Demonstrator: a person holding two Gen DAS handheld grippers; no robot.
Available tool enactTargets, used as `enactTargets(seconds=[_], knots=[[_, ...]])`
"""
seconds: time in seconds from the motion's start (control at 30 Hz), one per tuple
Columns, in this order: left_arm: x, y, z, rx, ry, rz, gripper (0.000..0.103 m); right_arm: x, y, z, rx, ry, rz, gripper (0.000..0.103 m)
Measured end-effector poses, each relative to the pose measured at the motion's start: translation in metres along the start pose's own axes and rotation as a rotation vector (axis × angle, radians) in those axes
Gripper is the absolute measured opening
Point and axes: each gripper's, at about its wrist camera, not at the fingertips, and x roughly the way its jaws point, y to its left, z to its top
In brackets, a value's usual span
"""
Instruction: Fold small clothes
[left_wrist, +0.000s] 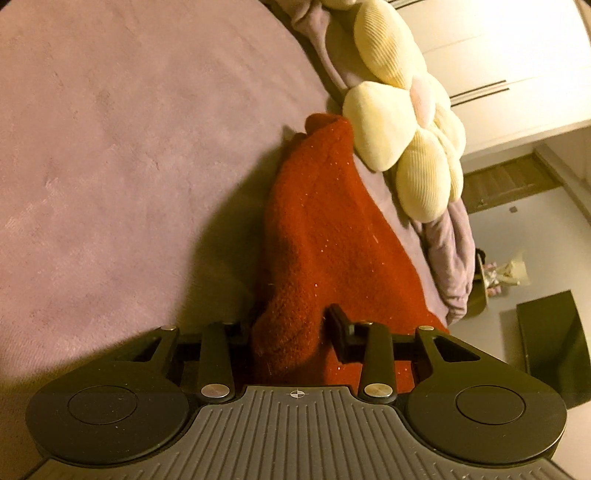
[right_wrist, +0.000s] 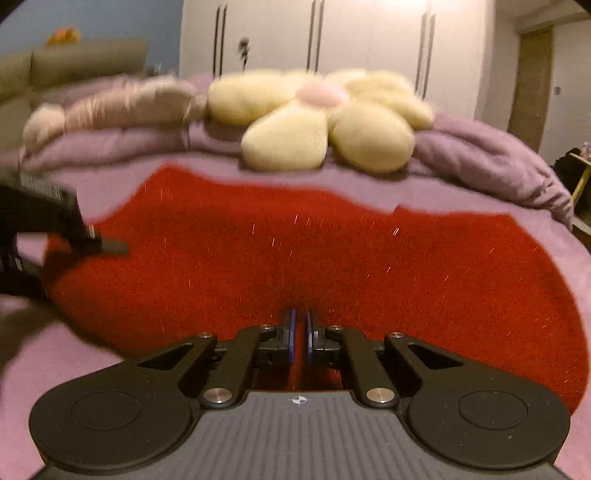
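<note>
Left wrist view: the left tongs (left_wrist: 291, 325) are clamped on a bunched fold of the red knit garment (left_wrist: 325, 240), the fabric pinched thick between the two fingers, one black finger (left_wrist: 338, 325) visible on the right of the bunch, the other mostly buried in cloth. From the grip the garment runs away over the purple bed cover (left_wrist: 110, 147) toward a cream flower-shaped cushion (left_wrist: 402, 147), its far tip just beside the cushion's nearest petal. A rumpled lilac blanket (left_wrist: 454, 258) lies under and past the cushion, at the bed's edge. White wardrobe doors (left_wrist: 498, 66) and a dark box (left_wrist: 546, 339) on the floor show beyond. Right wrist view (blurry, motion smear): the garment (right_wrist: 295, 258) lies spread wide and mostly flat on the bed cover (right_wrist: 44, 369), filling the middle of the frame. The right tongs (right_wrist: 300, 332) sit over its near edge with the blue-padded fingers (right_wrist: 291, 336) nearly together, only a thin gap between; cannot tell if any fabric is caught in there. The left tongs (right_wrist: 107, 245) come in from the left edge, gripping the garment's left end. Behind the garment, the flower cushion (right_wrist: 325, 122) with a pink centre rests on the lilac blanket (right_wrist: 480, 155), wardrobe doors (right_wrist: 332, 37) further back.
</note>
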Motion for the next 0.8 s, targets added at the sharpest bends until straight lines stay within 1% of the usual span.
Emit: enactTargets(seconds=[0.07,0.1,0.13,0.2,0.3,0.33,0.37,0.43,0.5,0.57,0.7,0.8], knots=[[-0.001,-0.003,0.000,0.015,-0.008,0.010,0.032,-0.005,0.001,-0.002,-0.014,-0.063,-0.014,0.007],[-0.002,-0.005,0.000,0.028,-0.012,0.014,0.031,0.005,0.003,-0.006,-0.033,-0.006,-0.011,0.008],[-0.003,-0.009,-0.001,0.043,-0.015,0.022,0.028,0.019,0.004,-0.010,-0.051,0.090,0.007,0.008],[-0.007,-0.016,-0.002,0.072,-0.029,0.025,0.027,0.018,0.006,-0.010,-0.099,0.075,0.001,0.008],[-0.014,-0.028,-0.001,0.106,-0.041,0.021,0.026,0.003,-0.006,0.001,-0.048,0.035,0.014,0.008],[-0.017,-0.034,-0.001,0.120,-0.044,0.018,0.025,-0.004,-0.013,0.001,-0.031,0.012,-0.005,0.010],[-0.019,-0.041,-0.001,0.144,-0.050,0.014,0.025,-0.009,-0.020,0.000,-0.019,-0.001,-0.046,0.013],[-0.024,-0.058,-0.003,0.190,-0.061,0.002,0.025,-0.018,-0.037,-0.005,0.023,-0.006,-0.111,0.014],[-0.027,-0.077,-0.006,0.237,-0.067,-0.016,0.024,-0.024,-0.056,-0.008,0.068,0.010,-0.189,0.014],[-0.029,-0.097,-0.012,0.290,-0.069,-0.033,0.024,-0.035,-0.077,-0.014,0.106,-0.002,-0.242,0.014],[-0.018,-0.148,-0.036,0.414,-0.060,-0.072,0.024,-0.047,-0.108,-0.021,0.163,-0.004,-0.324,0.014],[0.003,-0.187,-0.063,0.534,-0.031,-0.092,0.024,-0.053,-0.126,-0.029,0.179,0.002,-0.407,0.014]])
